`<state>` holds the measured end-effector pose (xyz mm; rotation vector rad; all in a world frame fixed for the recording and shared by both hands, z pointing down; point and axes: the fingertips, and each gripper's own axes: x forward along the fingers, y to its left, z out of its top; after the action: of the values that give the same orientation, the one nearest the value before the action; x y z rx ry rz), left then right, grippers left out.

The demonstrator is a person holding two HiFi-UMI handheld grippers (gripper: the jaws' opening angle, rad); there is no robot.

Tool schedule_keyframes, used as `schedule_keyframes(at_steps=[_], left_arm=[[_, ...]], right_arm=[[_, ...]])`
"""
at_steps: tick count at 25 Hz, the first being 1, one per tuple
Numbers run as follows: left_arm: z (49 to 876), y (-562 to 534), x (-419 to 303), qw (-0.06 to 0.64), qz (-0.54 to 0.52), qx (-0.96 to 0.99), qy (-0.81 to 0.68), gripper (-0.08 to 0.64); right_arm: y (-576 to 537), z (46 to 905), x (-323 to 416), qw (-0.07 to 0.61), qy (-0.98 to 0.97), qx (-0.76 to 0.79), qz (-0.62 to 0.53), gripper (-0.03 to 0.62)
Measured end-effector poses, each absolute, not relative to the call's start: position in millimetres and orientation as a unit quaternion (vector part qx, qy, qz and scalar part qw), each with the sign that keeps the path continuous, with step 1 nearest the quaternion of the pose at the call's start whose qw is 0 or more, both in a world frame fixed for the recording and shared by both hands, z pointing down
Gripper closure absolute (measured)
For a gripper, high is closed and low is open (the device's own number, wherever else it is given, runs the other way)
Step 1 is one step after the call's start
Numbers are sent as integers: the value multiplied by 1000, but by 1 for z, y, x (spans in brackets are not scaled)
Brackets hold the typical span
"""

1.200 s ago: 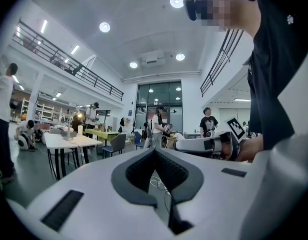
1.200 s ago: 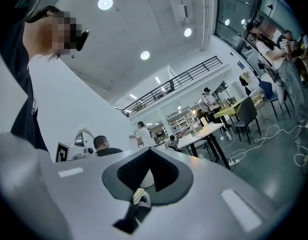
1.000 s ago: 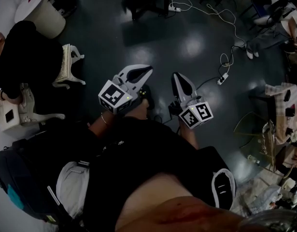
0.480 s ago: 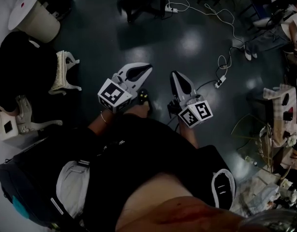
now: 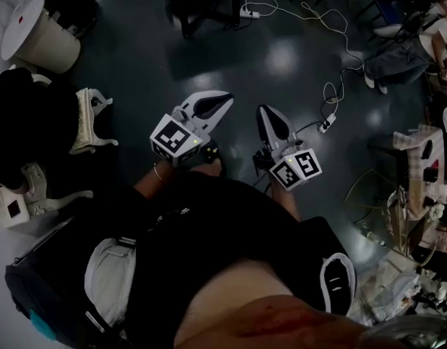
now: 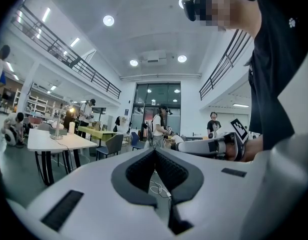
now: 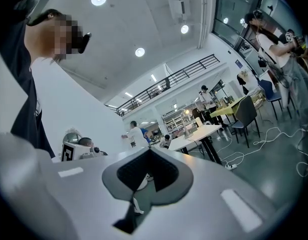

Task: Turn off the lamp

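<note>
**Both grippers shut and empty, lamp far off on a table**

At the left of the head view, a round white table (image 5: 23, 24) stands near a carved white chair (image 5: 89, 115), and a backpack (image 5: 34, 297) lies lower down. In the middle, the left gripper (image 5: 227, 99) and the right gripper (image 5: 262, 112) are held side by side over the dark floor (image 5: 281, 64). They are apart from each other, and both point up the picture. To their right, a white cable (image 5: 343, 46) runs across the floor to a power strip (image 5: 325, 126).

In each gripper view the 2 jaws are pressed together, with nothing between them.

The lamp (image 6: 70, 108) is lit. In the left gripper view it stands on a white table (image 6: 63, 143), left of the jaws and well apart from them. A grey chair (image 6: 113, 144) and several standing people are beyond the table, nearer the middle. At the right of that view, the right gripper crosses the picture. In the right gripper view the same lamp shows right of the jaws.

Bare floor and loose cable lie between the grippers and the white table. The lamp's thin stem looks upright. It is too small to tell which way its bright head faces.
</note>
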<state>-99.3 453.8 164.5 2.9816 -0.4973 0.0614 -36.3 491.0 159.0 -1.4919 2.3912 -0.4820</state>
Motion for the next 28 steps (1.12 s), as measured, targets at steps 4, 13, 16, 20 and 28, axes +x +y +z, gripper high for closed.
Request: schedule_keyframes(at_steps=[4, 13, 16, 20, 28], left_arm=[[162, 433, -97, 66, 21, 983, -168, 552], [166, 393, -90, 71, 21, 982, -176, 552], [166, 380, -89, 71, 20, 981, -180, 552], [162, 369, -84, 79, 11, 980, -182, 552], [163, 352, -88, 74, 4, 979, -192, 552]], right_arm=[[470, 158, -33, 143, 829, -513, -171, 594], [427, 163, -30, 139, 834, -504, -179, 594], [417, 163, -26, 136, 833, -505, -180, 594], [405, 161, -21, 132, 835, -506, -174, 594], [387, 163, -26, 122, 842, -495, -179, 594]])
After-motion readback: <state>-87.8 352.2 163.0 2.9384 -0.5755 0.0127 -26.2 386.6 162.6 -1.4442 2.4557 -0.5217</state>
